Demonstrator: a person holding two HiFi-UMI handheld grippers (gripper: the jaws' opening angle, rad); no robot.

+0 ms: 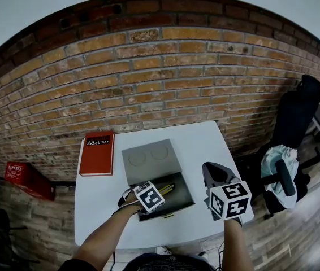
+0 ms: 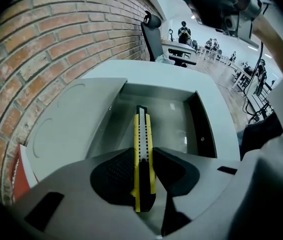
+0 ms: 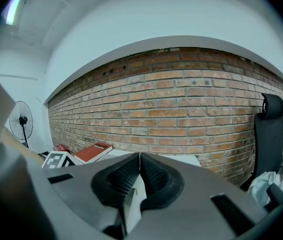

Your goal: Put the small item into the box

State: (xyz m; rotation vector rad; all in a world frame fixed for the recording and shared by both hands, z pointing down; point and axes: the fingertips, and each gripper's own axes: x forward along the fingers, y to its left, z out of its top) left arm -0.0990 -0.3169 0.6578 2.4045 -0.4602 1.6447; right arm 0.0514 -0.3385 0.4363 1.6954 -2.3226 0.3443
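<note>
Left gripper view: left gripper [image 2: 142, 153] clenched on the utility knife [image 2: 141, 126], a yellow and black body pinched edge-on between the two pads. Its nose points out over the open box [image 2: 174, 126]. The rear part is held in the jaws; the front part hangs free above the grey box floor, apparently not touching it.

Head view: box sits near the front edge of the white table [image 1: 205, 140], its lid [image 1: 151, 160] lying flat behind it toward the brick wall [image 1: 148, 78]. Red book [image 1: 96, 153] to the left of the lid, apart from it.

Right gripper [image 3: 139, 156]: pads pressed together, nothing gripped that I can make out; it hovers at the table's right front corner, off to the side of the box.

Step in hand, as I judge it: setting the knife down inside.
- Keep the knife lined up with the long run of the cavity; it looks to fit that way with room at the nose.
- Lower until the nose is close to the floor before easing the jaws, so it does not drop and bounce.
- Open only a little; side walls stand close to the pads.

Edges and room:
- Dark right wall of the box is the nearer one; left side slopes up to the lid.
- Straight up and back toward the person looks free for withdrawal.
- Office chair [image 1: 295, 117] well off to the right, no concern.
</note>
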